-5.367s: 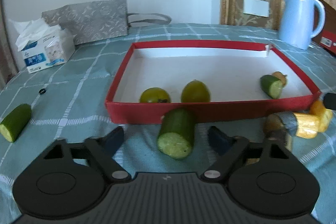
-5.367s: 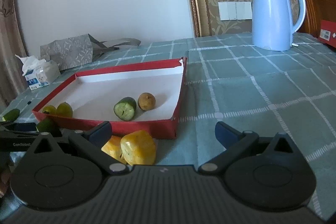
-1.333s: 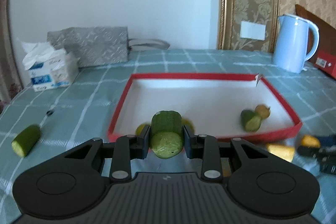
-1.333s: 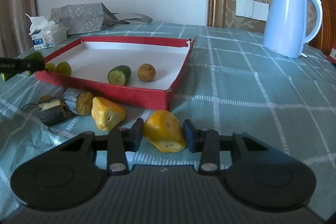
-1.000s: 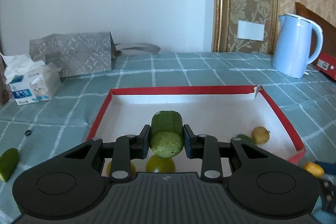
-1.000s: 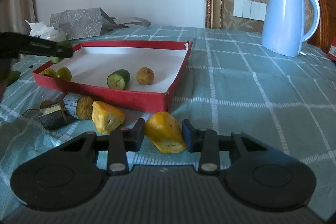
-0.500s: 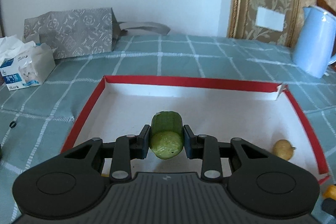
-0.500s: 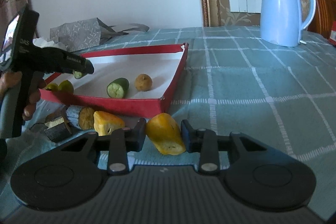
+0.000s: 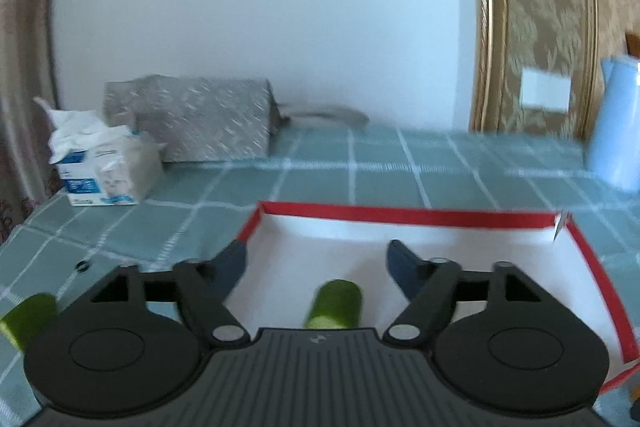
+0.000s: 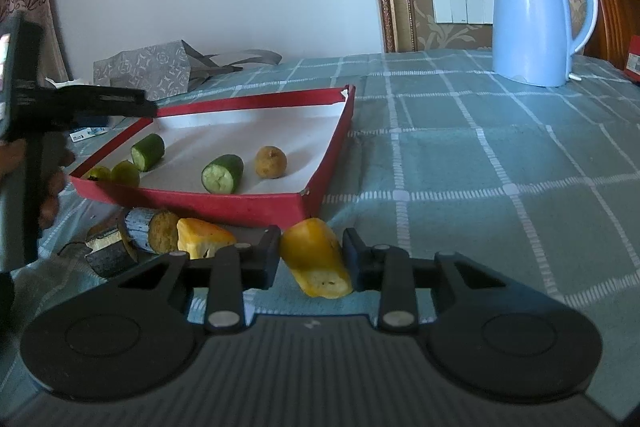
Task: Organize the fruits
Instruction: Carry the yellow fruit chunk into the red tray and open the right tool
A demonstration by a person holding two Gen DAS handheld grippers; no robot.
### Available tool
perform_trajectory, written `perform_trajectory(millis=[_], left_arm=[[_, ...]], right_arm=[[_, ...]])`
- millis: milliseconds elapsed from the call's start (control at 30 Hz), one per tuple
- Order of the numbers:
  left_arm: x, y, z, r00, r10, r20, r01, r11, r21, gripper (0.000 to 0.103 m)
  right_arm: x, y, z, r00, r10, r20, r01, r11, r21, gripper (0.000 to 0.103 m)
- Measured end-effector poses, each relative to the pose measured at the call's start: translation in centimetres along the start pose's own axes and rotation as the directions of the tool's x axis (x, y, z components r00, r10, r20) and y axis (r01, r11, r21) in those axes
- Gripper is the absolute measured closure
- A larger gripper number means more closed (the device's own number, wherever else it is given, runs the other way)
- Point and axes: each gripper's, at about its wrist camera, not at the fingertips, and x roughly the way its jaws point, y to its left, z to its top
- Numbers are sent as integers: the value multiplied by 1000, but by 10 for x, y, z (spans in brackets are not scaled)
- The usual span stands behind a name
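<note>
A green cucumber piece (image 9: 336, 305) is seen lying on the white floor of the red-rimmed tray (image 9: 404, 216), between but clear of the left gripper (image 9: 316, 263), whose jaws are opening wide. A yellow fruit wedge (image 10: 316, 257) is clamped in the nearly closed right gripper (image 10: 312, 253), just outside the tray's near corner above the checked tabletop (image 10: 500, 163).
</note>
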Motion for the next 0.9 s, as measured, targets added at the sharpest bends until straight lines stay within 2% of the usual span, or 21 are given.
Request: perform_trajectory(millis=[200, 300, 400, 533, 667, 900], left_arm=[[-39, 27, -22, 997, 7, 71, -5, 1000, -27, 22], [-52, 39, -35, 997, 17, 74, -14, 999, -35, 21], [-56, 51, -45, 998, 39, 50, -38, 999, -36, 21], [-55, 66, -54, 999, 30, -19, -31, 997, -64, 21], [-56, 76, -61, 999, 26, -44, -30, 996, -82, 21], [-55, 71, -72, 995, 6, -96, -7, 1000, -12, 21]], right_arm=[[-3, -2, 0, 1000, 5, 18, -5, 1000, 11, 72], [-6, -5, 1, 999, 2, 41, -3, 1000, 30, 72], [-5, -8, 1, 999, 5, 33, -6, 999, 48, 72], [-5, -12, 1, 999, 1, 36, -3, 997, 74, 72], [-3, -15, 0, 1000, -3, 24, 1, 996, 93, 72], [-3, -7, -1, 999, -29, 26, 27, 997, 75, 72]])
